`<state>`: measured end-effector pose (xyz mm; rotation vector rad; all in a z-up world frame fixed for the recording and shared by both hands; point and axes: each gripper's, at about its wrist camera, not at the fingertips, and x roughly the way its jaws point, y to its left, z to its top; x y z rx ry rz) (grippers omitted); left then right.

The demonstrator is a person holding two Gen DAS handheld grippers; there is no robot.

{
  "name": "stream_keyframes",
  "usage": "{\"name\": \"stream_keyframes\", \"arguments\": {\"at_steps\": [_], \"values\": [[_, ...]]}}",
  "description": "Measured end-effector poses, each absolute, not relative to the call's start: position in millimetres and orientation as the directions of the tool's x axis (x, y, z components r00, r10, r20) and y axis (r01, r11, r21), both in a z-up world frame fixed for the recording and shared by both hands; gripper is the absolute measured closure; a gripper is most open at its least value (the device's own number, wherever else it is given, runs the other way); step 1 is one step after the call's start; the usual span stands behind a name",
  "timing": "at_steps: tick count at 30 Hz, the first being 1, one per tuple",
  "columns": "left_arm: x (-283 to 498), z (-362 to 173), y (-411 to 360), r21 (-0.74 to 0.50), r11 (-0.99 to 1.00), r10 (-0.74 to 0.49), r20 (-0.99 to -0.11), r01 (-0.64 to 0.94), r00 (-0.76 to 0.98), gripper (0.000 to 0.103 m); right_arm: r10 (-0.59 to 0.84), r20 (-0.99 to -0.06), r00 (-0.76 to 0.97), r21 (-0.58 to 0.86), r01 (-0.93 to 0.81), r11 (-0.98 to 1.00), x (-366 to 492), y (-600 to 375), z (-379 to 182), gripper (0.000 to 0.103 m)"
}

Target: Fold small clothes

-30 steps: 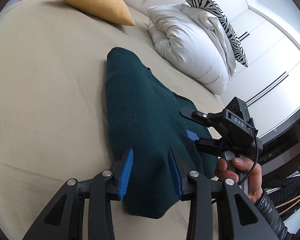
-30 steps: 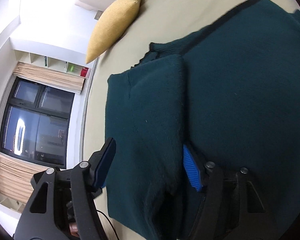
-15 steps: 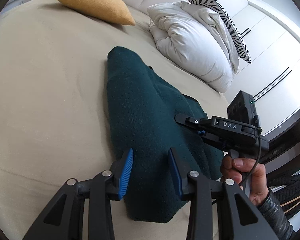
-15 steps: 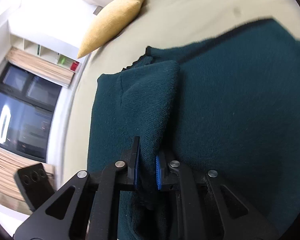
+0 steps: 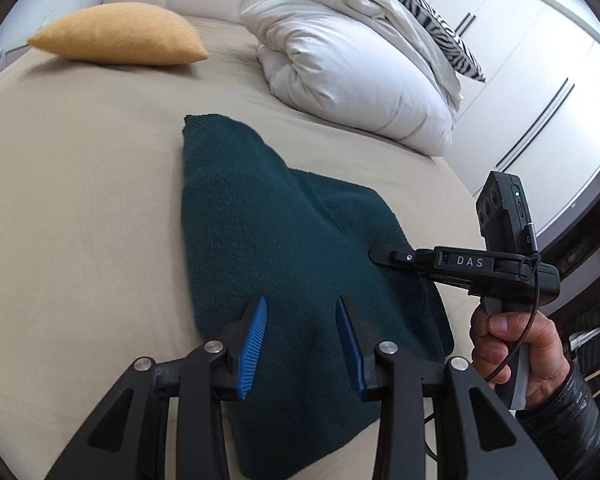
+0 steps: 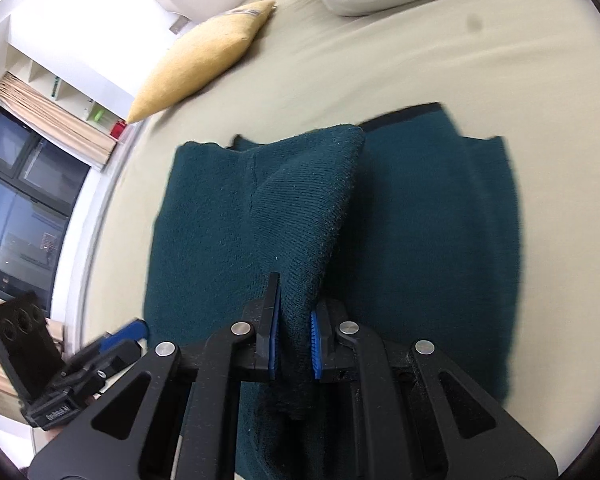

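Two grippers: both over one dark green knitted garment (image 5: pixel 284 248) on a beige bed (image 5: pixel 80 200)
Yellow cushion (image 5: pixel 120 38): far left on the bed, well apart from the garment
Left gripper (image 5: pixel 300 336): near edge of its own view, blue pads wide apart, nothing between them, poised over the near end of the garment
Garment: lies in the middle of the bed, running from near to far, partly folded with one layer over another
Raised fold (image 6: pixel 300 208): in the right wrist view a ridge of the knit stands up from the flat layer beneath
Right gripper (image 6: pixel 294 342): fingers pressed together on the near end of that ridge, cloth pinched between the blue pads
Right hand (image 5: pixel 516 344): at the right edge of the left wrist view, wrapped round the gripper's handle
White duvet (image 5: pixel 360 76): bundled far right on the bed, a zebra-striped pillow (image 5: pixel 404 4) behind it
Wardrobe doors (image 5: pixel 540 92): white, far right
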<state>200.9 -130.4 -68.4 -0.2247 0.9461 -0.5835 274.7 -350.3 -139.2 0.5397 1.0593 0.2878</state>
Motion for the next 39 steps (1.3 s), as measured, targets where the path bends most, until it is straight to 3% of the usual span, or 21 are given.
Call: {"name": "stream_keyframes", "arguments": {"at_steps": [7,12,24,29,33,39], "values": [[208,-87,-170,-0.299,0.857,-0.483,-0.747,0.42,0.456,0.063,0.47,-0.745,0.472,0.564,0.07,0.823,259,-385,-152,0.093],[207,-83,-163,-0.309,0.856,-0.492,-0.735,0.415,0.467,0.063,0.484,-0.728,0.486,0.578,0.056,0.814,257,-382,-157,0.093],[223,-65,-205,-0.23,0.859,-0.465,-0.726,0.458,0.507,0.063,0.461,-0.718,0.521,0.55,0.019,0.835,227,-447,-108,0.093],[235,-95,-220,-0.199,0.874,-0.416,-0.779,0.444,0.47,0.063,0.48,-0.734,0.481,0.583,0.083,0.808,216,-479,-143,0.093],[240,-104,-214,-0.225,0.865,-0.439,-0.772,0.448,0.46,0.061,0.551,-0.655,0.516,0.688,0.107,0.717,210,-500,-166,0.094],[239,-109,-217,-0.195,0.863,-0.425,-0.779,0.466,0.46,0.061,0.507,-0.681,0.528,0.637,0.087,0.766,200,-490,-158,0.091]]}}
